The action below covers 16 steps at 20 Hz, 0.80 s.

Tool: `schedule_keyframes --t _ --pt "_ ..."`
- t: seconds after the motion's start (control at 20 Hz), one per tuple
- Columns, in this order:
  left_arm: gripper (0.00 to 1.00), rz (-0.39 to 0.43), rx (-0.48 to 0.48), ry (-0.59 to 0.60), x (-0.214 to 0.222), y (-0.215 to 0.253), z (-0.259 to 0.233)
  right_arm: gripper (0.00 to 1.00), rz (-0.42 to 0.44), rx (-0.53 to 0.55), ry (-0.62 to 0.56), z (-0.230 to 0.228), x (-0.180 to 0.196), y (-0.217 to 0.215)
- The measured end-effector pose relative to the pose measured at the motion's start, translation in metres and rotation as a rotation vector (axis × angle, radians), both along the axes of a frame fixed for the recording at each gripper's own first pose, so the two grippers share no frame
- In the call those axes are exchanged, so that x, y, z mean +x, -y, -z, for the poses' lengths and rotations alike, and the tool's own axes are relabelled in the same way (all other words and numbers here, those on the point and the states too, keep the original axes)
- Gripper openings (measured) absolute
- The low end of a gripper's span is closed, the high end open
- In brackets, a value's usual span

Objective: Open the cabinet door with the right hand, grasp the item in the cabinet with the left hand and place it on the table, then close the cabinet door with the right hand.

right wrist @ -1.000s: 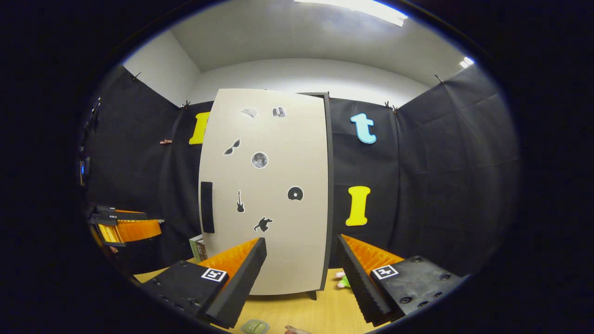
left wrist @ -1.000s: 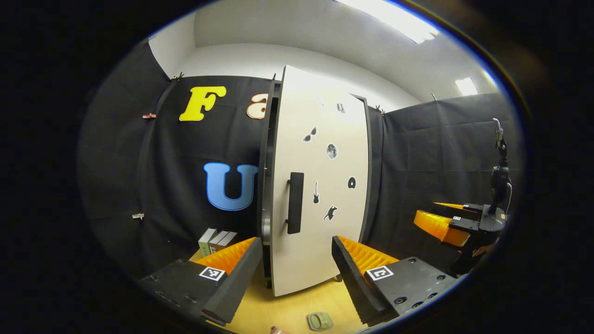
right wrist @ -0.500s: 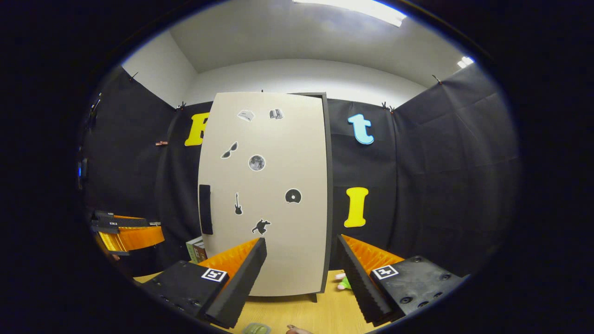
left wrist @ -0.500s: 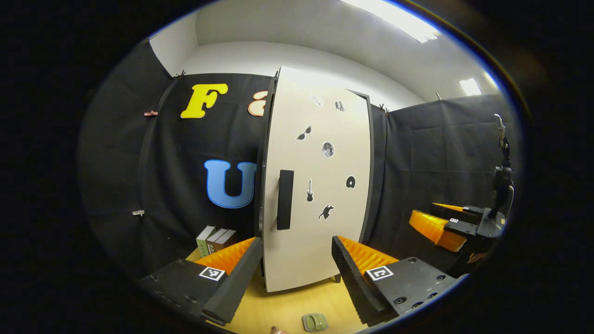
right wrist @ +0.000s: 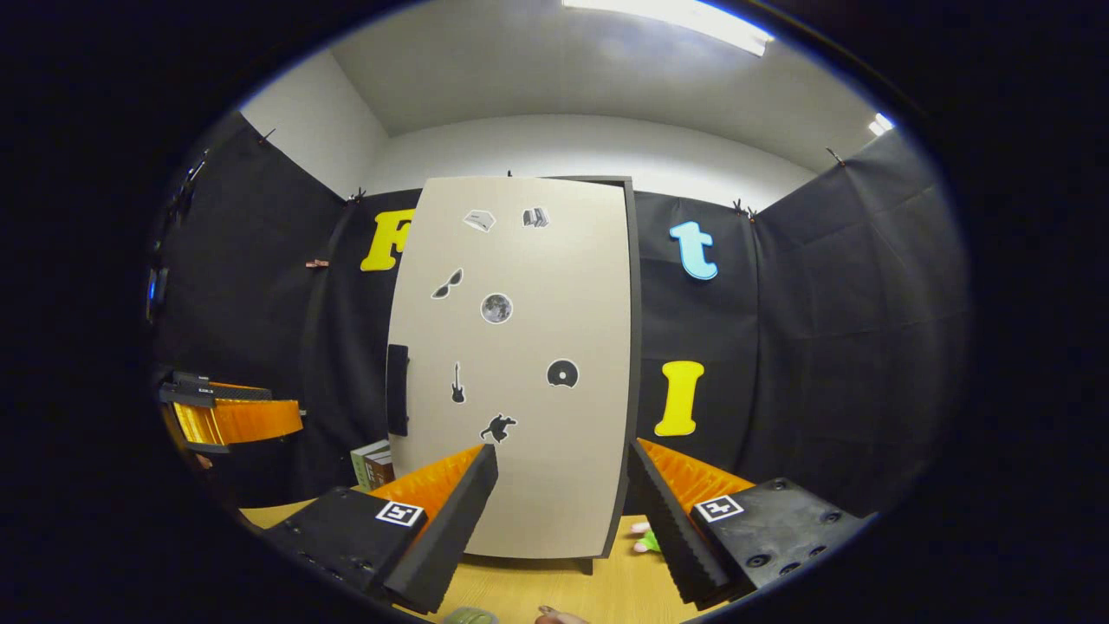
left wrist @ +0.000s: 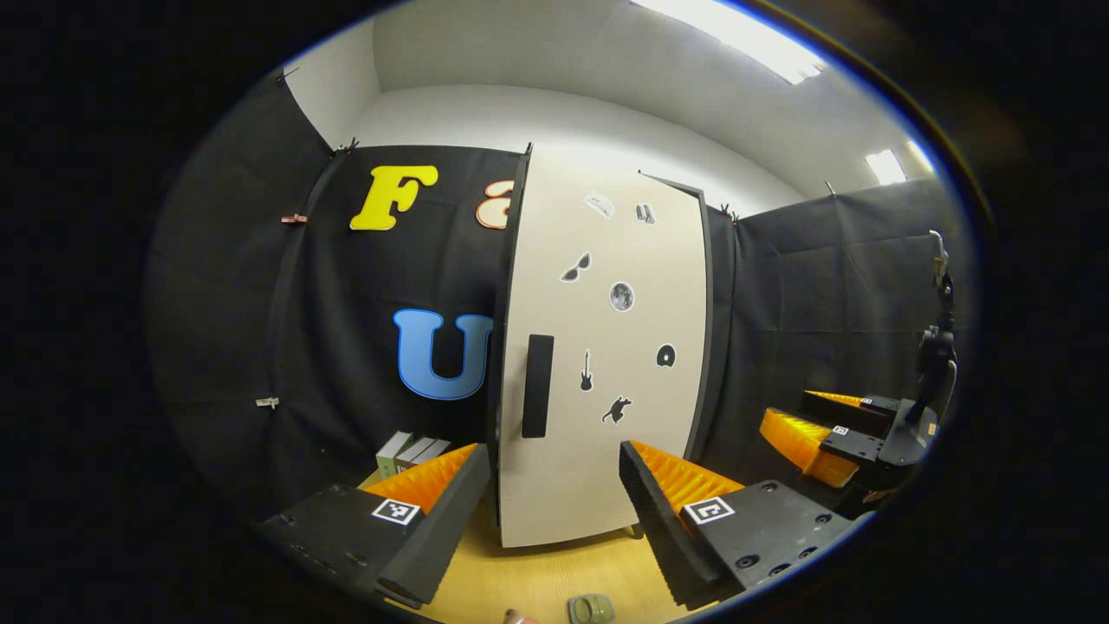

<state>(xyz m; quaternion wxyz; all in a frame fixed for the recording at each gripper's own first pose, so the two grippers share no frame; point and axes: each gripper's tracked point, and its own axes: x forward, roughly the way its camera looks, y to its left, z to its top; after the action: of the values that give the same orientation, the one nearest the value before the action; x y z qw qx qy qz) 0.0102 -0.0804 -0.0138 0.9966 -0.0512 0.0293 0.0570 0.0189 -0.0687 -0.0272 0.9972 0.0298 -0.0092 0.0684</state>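
The tall cabinet's pale door [left wrist: 606,373] with small stickers lies flat against its dark frame. Its black handle [left wrist: 537,386] is on the left edge. My left gripper [left wrist: 554,468] stands open in front of the door with nothing between its fingers. A small green item [left wrist: 592,608] lies on the wooden table [left wrist: 537,572] just below it. In the right gripper view, the door [right wrist: 520,364] and handle [right wrist: 398,390] face me, and my right gripper [right wrist: 563,468] is open and empty. The green item [right wrist: 470,616] shows at the bottom edge.
Several books [left wrist: 407,451] stand left of the cabinet. A green and pink toy [right wrist: 645,539] lies beside the cabinet's foot. The right gripper [left wrist: 832,433] shows far right in the left gripper view. The left gripper [right wrist: 234,416] shows far left in the right gripper view.
The cabinet door has swung from ajar to flat against the frame. Both grippers stayed open and shifted only slightly.
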Motion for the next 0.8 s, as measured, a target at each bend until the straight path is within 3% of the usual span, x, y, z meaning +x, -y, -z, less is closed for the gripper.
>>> schedule_keyframes --t 0.3,0.8 --pt "0.95 -0.013 -0.011 -0.018 -0.01 -0.002 0.005 0.97 -0.028 0.006 -0.011 0.0 -0.013 -0.007" --pt "0.95 -0.004 -0.001 -0.035 -0.02 -0.001 0.001 0.97 0.009 0.017 -0.009 -0.013 -0.035 0.002"
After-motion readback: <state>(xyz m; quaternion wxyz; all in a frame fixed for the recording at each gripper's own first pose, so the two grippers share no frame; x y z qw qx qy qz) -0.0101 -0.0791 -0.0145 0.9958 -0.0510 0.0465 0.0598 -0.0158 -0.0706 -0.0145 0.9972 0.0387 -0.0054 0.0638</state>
